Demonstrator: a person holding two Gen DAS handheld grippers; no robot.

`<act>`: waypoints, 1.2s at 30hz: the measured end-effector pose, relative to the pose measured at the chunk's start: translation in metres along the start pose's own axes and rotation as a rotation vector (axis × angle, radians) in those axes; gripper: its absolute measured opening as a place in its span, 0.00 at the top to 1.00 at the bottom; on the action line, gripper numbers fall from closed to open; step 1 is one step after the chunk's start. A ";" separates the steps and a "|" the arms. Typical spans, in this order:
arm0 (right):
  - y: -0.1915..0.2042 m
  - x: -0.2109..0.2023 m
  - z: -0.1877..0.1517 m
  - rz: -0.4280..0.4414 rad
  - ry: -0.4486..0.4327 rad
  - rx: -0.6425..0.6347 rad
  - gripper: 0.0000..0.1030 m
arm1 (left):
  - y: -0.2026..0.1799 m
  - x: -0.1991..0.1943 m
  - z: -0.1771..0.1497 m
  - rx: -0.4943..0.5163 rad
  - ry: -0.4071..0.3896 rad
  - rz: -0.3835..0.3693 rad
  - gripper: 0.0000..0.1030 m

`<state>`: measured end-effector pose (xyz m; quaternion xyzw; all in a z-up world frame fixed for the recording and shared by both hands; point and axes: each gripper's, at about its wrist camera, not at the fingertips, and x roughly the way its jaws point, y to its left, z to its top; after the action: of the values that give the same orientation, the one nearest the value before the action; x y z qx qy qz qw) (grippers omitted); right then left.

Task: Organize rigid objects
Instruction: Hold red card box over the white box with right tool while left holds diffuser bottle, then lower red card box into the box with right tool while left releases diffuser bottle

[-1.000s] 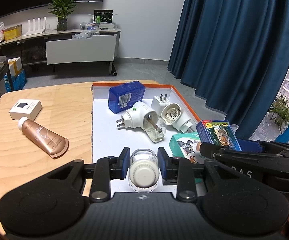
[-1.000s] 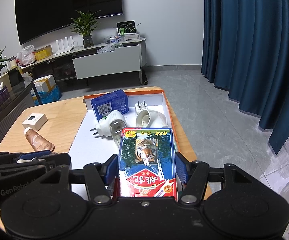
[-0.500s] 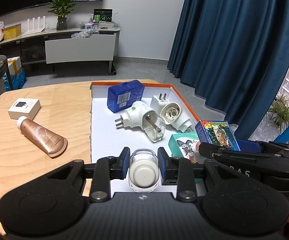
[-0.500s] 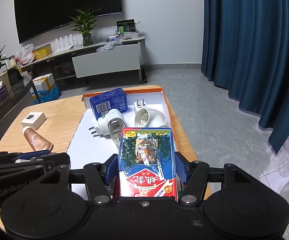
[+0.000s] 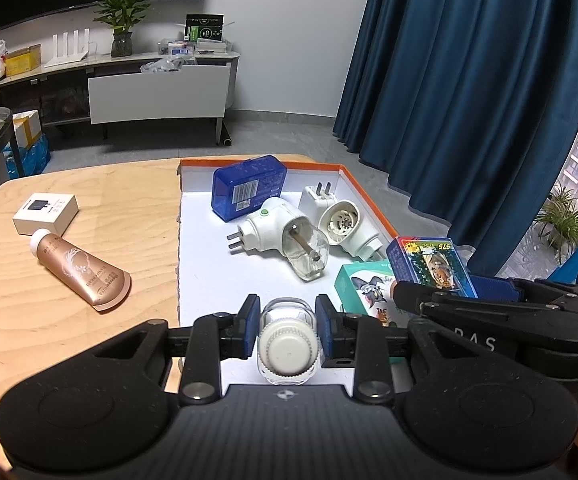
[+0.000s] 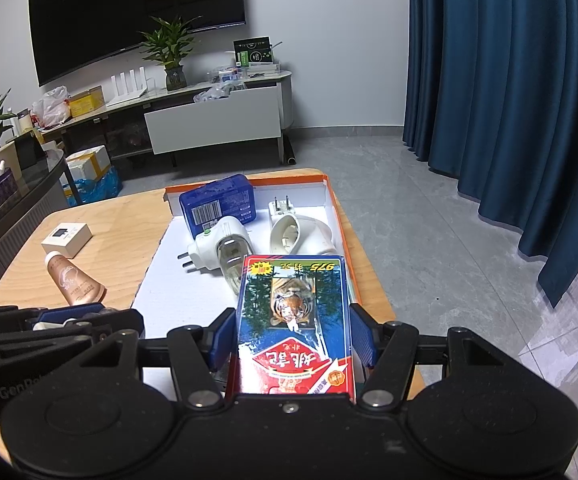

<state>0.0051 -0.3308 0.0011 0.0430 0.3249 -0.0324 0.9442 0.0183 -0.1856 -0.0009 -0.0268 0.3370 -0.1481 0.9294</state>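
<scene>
Left tool [image 5: 287, 322] clamps small clear glass bottle [image 5: 287, 344]; right tool [image 6: 293, 340] grips blue tiger-print card box [image 6: 293, 324]. White plug-in heaters [image 5: 277, 236] lie ahead in orange-rimmed tray [image 5: 365, 196].

Tray's [image 5: 193, 240] near-left floor bare; plug-in heaters [image 5: 277, 236], blue box [image 5: 247, 190] crowd far end

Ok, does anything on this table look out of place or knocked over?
Mostly the two white plug-in units: both lie tipped on their sides in the orange-edged tray. A bronze tube and small white box sit outside it.
</scene>
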 end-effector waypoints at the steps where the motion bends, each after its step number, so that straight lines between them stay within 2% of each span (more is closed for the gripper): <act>1: 0.000 0.001 0.000 0.000 0.001 -0.001 0.31 | 0.000 0.000 0.000 0.000 0.001 0.000 0.70; 14: -0.004 0.020 0.008 0.007 0.021 -0.022 0.31 | 0.005 0.009 0.004 -0.016 0.011 0.002 0.70; 24: -0.005 0.049 0.026 0.009 0.043 -0.029 0.29 | 0.004 0.017 0.005 -0.014 0.033 -0.014 0.70; 26: -0.007 0.054 0.029 0.015 0.030 -0.023 0.27 | 0.003 0.019 0.005 -0.012 0.038 -0.015 0.70; 27: -0.007 0.054 0.030 0.012 0.025 -0.017 0.23 | 0.003 0.020 0.004 -0.009 0.041 -0.015 0.70; 32: -0.010 0.050 0.031 -0.036 0.005 -0.008 0.22 | 0.005 0.025 0.003 -0.014 0.059 -0.017 0.69; 35: -0.014 0.046 0.033 -0.039 -0.004 0.021 0.22 | 0.002 0.026 0.003 -0.009 0.074 -0.048 0.69; 36: -0.015 0.043 0.033 -0.044 -0.013 0.027 0.22 | 0.001 0.025 0.003 -0.009 0.075 -0.057 0.65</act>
<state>0.0580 -0.3504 0.0000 0.0486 0.3191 -0.0578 0.9447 0.0392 -0.1918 -0.0145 -0.0348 0.3714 -0.1741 0.9113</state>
